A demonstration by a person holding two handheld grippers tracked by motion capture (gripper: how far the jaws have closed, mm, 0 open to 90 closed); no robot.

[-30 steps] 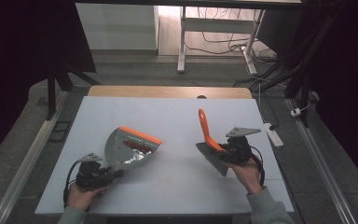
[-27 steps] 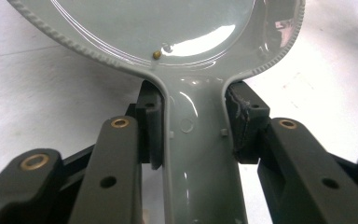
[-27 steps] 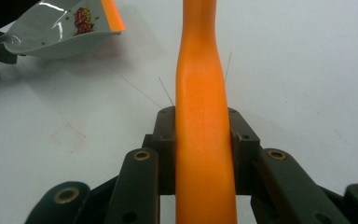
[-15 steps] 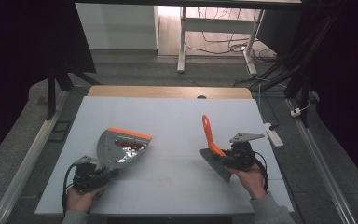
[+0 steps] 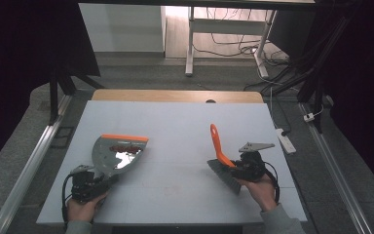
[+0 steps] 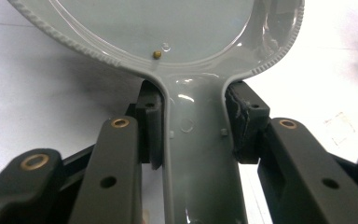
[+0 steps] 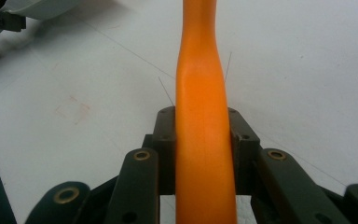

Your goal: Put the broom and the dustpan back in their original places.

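Left tongs clamp dustpan handle; right tongs clamp brush handle

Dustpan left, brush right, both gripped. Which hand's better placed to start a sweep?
Right, probably. The right gripper is shut on the brush, bristles low near the table. The left gripper holds the dustpan raised.

Dustpan: pale grey, glossy pan with an orange strip along its front edge; brush: bright orange handle, dark grey bristles; left tongs and right tongs: black, brass-coloured rivets; table: plain white, light wood far edge.
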